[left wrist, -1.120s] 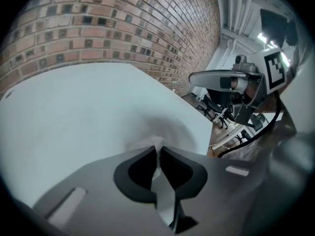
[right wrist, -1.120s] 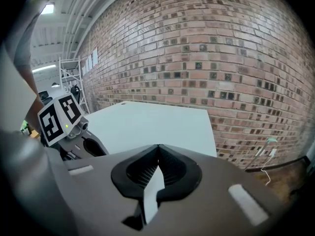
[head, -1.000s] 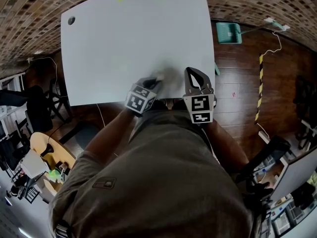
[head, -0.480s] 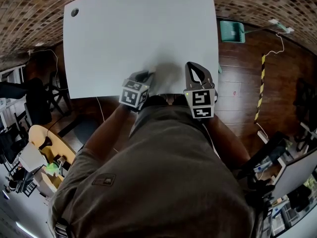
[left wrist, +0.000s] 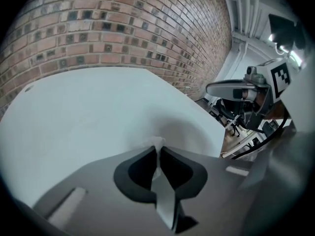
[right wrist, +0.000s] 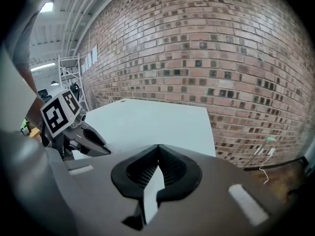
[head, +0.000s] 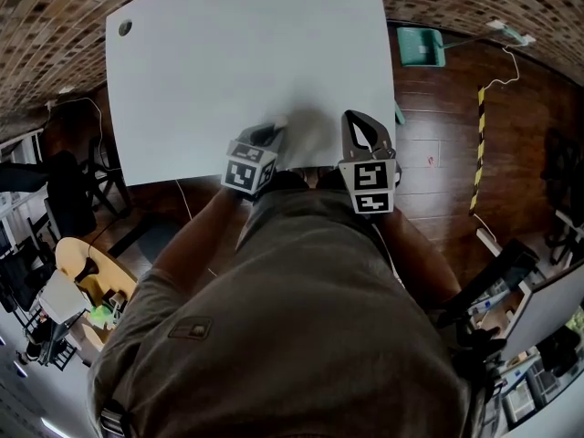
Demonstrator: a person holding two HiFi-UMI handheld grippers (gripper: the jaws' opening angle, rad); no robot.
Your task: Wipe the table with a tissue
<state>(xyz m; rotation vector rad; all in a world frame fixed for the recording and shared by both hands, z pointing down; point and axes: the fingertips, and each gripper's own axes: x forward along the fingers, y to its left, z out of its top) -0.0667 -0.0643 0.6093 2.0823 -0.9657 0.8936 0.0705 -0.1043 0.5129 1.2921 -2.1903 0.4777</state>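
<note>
The white table fills the upper head view. My left gripper is near the table's front edge, shut on a small white tissue that rests on the tabletop. In the left gripper view the tissue sticks out between the closed jaws of the left gripper. My right gripper is just to the right at the same front edge, shut with nothing between its jaws. In its own view, the right gripper looks along the table toward the brick wall, with the left gripper at the left.
A dark round hole marks the table's far left corner. On the wooden floor to the right lie a green dustpan and a yellow-black striped strip. Chairs stand left of the table. A brick wall runs behind it.
The left gripper has slid the tissue a little to the left, away from the right gripper. The right gripper has stayed in place.
</note>
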